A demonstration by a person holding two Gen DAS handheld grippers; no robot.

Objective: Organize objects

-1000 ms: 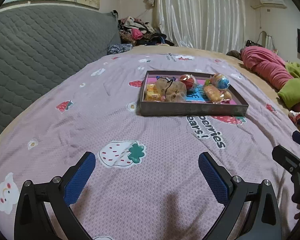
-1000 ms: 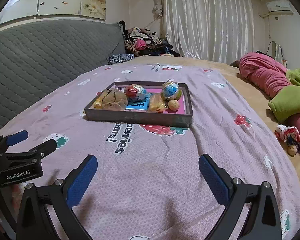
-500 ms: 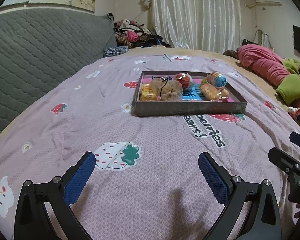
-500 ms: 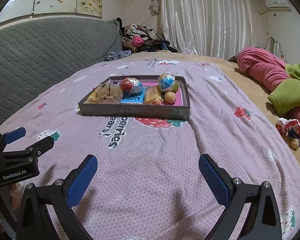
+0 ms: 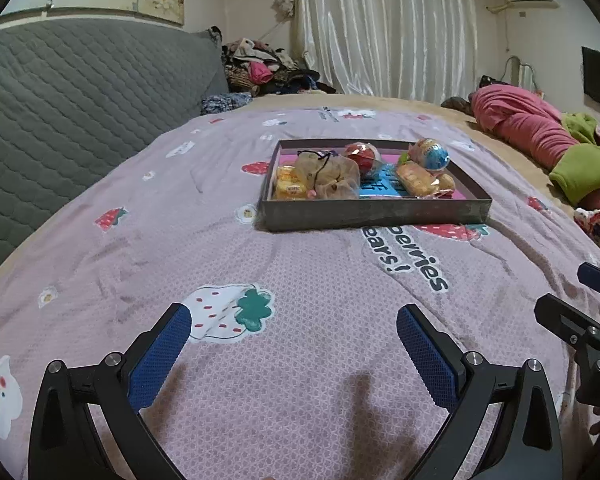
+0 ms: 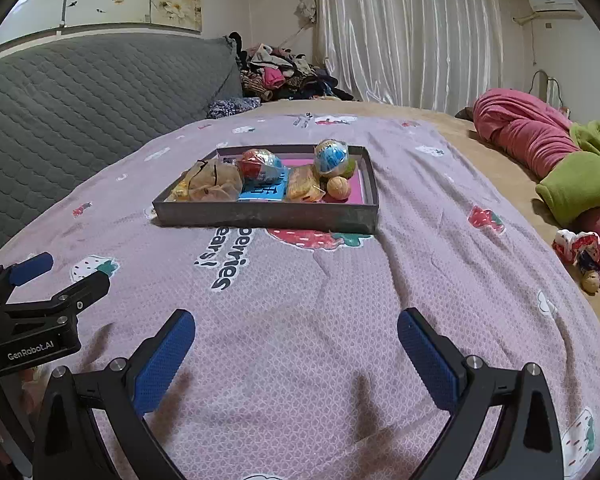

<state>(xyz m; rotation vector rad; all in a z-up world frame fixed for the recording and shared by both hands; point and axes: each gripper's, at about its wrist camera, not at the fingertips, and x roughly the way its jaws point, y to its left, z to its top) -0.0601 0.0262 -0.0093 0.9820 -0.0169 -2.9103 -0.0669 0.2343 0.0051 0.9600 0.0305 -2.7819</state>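
Observation:
A shallow dark tray (image 5: 374, 212) (image 6: 266, 214) sits on the pink strawberry bedspread, well ahead of both grippers. It holds a mesh pouch (image 5: 332, 176) (image 6: 214, 182), a red ball (image 5: 362, 156) (image 6: 258, 164), a blue-and-white ball (image 5: 430, 154) (image 6: 331, 156), wrapped yellow snacks (image 5: 414, 182) (image 6: 302, 186), a blue packet (image 6: 262, 190) and a walnut (image 6: 338, 187). My left gripper (image 5: 294, 340) is open and empty over the bedspread. My right gripper (image 6: 296, 342) is open and empty too. Each shows at the edge of the other's view.
A grey quilted headboard (image 5: 72, 96) runs along the left. Rolled pink and green bedding (image 5: 540, 136) (image 6: 556, 160) lies at the right, with a small doll (image 6: 580, 256) beside it. Clothes are piled (image 6: 284, 72) by the curtain at the back.
Both grippers have tilted and drawn back slightly, so the tray sits a little lower and smaller in the views. Both stay open and empty.

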